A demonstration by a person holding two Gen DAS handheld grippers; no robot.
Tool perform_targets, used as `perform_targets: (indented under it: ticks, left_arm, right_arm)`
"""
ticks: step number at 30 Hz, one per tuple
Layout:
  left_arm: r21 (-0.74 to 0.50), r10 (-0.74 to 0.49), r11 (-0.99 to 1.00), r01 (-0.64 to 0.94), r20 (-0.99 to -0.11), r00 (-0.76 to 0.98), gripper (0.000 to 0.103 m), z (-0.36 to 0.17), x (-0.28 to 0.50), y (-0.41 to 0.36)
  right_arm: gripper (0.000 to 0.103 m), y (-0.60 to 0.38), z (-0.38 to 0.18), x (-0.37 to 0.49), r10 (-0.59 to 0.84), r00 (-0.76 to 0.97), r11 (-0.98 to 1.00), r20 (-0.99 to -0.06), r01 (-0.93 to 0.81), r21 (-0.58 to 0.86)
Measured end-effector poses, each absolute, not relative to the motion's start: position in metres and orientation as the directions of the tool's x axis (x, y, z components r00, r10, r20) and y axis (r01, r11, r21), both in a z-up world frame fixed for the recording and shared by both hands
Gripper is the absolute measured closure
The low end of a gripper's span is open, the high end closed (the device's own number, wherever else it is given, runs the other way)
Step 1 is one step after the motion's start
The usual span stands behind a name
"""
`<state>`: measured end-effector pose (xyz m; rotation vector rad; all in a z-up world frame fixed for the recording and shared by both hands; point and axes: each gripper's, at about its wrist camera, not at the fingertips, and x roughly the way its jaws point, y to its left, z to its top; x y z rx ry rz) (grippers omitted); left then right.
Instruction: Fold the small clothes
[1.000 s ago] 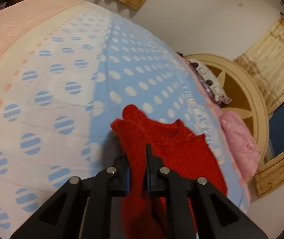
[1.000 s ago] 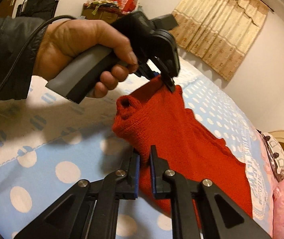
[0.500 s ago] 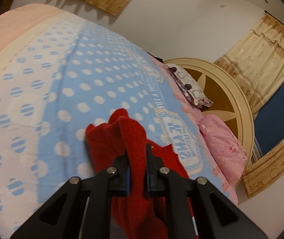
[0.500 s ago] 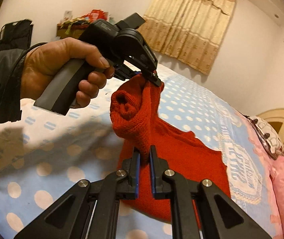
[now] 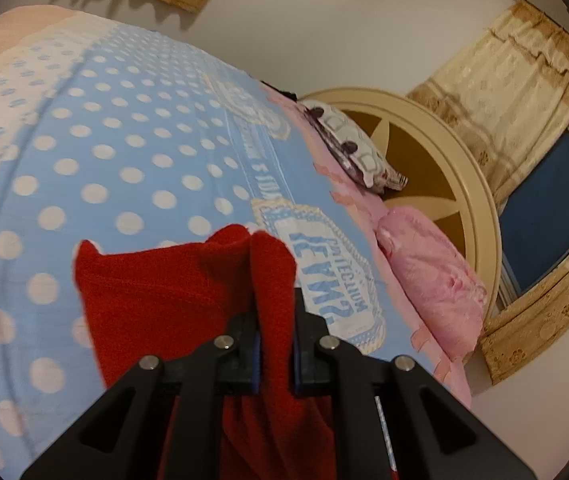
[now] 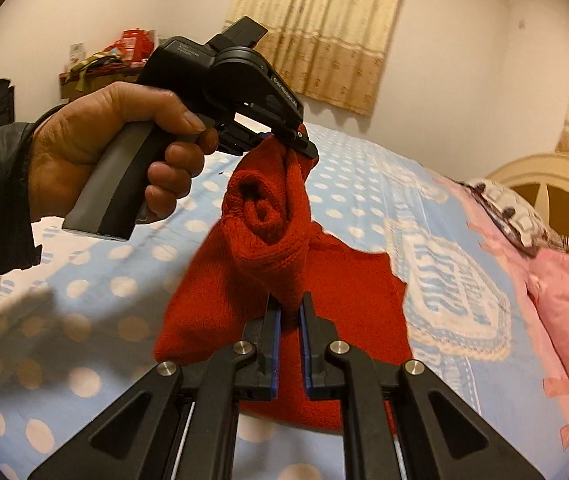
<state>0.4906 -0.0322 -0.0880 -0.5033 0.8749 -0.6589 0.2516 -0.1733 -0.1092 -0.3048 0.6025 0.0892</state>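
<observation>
A small red knitted sweater (image 6: 280, 280) hangs over the blue polka-dot bedspread (image 6: 364, 184), its lower part resting on the bed. My right gripper (image 6: 289, 304) is shut on one edge of it. My left gripper (image 5: 274, 312) is shut on another edge of the sweater (image 5: 156, 300). In the right wrist view the left gripper (image 6: 296, 144), held by a hand (image 6: 104, 148), pinches the sweater's top, lifted above the bed. The sleeve is bunched between the two grips.
The bedspread (image 5: 124, 160) covers the whole bed. A pink pillow (image 5: 432, 280) and a patterned pillow (image 5: 352, 148) lie against the round cream headboard (image 5: 464, 184). Curtains (image 6: 324, 28) hang on the far wall. A cluttered shelf (image 6: 104, 60) stands at the back left.
Both grippers have moved with the sweater toward the head of the bed and lifted it higher. More of the sweater hangs free; both grips stay shut.
</observation>
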Motion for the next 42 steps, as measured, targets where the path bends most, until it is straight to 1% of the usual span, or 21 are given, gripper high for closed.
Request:
perform_targets:
  ticks: [6,9,13,17,20,22,24,28,30,31,33,35,36,38,39,40,41,42]
  left_arm:
    - [-0.622,-0.71,0.702,0.348,-0.567,0.418,0.092,-0.099,0.498,-0.076]
    - [-0.579,-0.691,0.723,0.376,-0.6,0.404,0.092,-0.104,0.499,-0.097]
    - [-0.525,-0.657,0.752,0.399,-0.647,0.387,0.092,-0.117,0.5,-0.119]
    - [-0.49,-0.644,0.758,0.431,-0.666,0.375,0.092,-0.118,0.496,-0.137]
    - [-0.432,-0.618,0.769,0.47,-0.688,0.379,0.092,-0.116,0.491,-0.151]
    - [-0.371,-0.584,0.785,0.496,-0.711,0.392,0.091,-0.114,0.486,-0.162]
    - [-0.323,-0.568,0.786,0.528,-0.715,0.407,0.09,-0.11,0.479,-0.17]
    - [-0.289,-0.578,0.771,0.568,-0.693,0.432,0.087,-0.095,0.466,-0.174]
    - [-0.278,-0.585,0.766,0.58,-0.676,0.448,0.07,-0.085,0.457,-0.169]
    - [-0.27,-0.584,0.768,0.581,-0.668,0.461,0.066,-0.08,0.451,-0.164]
    - [-0.251,-0.577,0.778,0.577,-0.65,0.495,0.044,-0.072,0.441,-0.152]
    - [-0.207,-0.546,0.804,0.557,-0.628,0.555,0.032,-0.066,0.426,-0.132]
    - [-0.182,-0.526,0.817,0.547,-0.623,0.579,0.028,-0.066,0.421,-0.127]
    - [-0.14,-0.502,0.829,0.541,-0.613,0.61,0.027,-0.069,0.405,-0.111]
    - [-0.118,-0.484,0.837,0.534,-0.615,0.623,0.024,-0.074,0.396,-0.102]
    - [-0.106,-0.475,0.839,0.533,-0.62,0.625,0.022,-0.079,0.392,-0.099]
    - [-0.095,-0.468,0.839,0.535,-0.628,0.622,0.02,-0.086,0.386,-0.096]
    - [-0.078,-0.453,0.84,0.537,-0.646,0.615,0.02,-0.096,0.379,-0.094]
  right_arm:
    - [0.096,-0.203,-0.114,0.254,-0.034,0.795,0.971,-0.605,-0.118,-0.209]
    - [0.096,-0.218,-0.118,0.253,-0.037,0.771,0.982,-0.636,-0.091,-0.168]
    - [0.096,-0.239,-0.132,0.255,0.01,0.715,0.995,-0.699,-0.079,-0.067]
    - [0.096,-0.255,-0.141,0.253,0.045,0.685,0.998,-0.727,-0.06,0.005]
    - [0.096,-0.262,-0.146,0.251,0.065,0.668,0.998,-0.742,-0.047,0.045]
    - [0.096,-0.267,-0.149,0.249,0.078,0.655,0.997,-0.752,-0.038,0.07]
    - [0.096,-0.27,-0.15,0.247,0.085,0.649,0.996,-0.756,-0.027,0.089]
    - [0.095,-0.281,-0.151,0.245,0.095,0.638,0.992,-0.764,0.0,0.124]
    - [0.095,-0.286,-0.154,0.243,0.096,0.621,0.991,-0.778,0.017,0.136]
    - [0.095,-0.29,-0.155,0.241,0.094,0.614,0.99,-0.784,0.027,0.139]
    - [0.095,-0.297,-0.156,0.239,0.096,0.605,0.988,-0.79,0.039,0.151]
    - [0.094,-0.303,-0.151,0.233,0.078,0.611,0.988,-0.787,0.058,0.143]
    - [0.094,-0.304,-0.149,0.231,0.063,0.614,0.989,-0.787,0.067,0.132]
    - [0.094,-0.308,-0.141,0.226,0.04,0.633,0.989,-0.773,0.084,0.12]
    - [0.093,-0.309,-0.136,0.226,0.045,0.647,0.989,-0.762,0.08,0.127]
    - [0.084,-0.308,-0.128,0.228,0.053,0.663,0.99,-0.747,0.066,0.129]
    - [0.054,-0.308,-0.122,0.231,0.053,0.673,0.991,-0.738,0.058,0.124]
    - [0.037,-0.305,-0.114,0.237,0.061,0.687,0.991,-0.724,0.042,0.123]
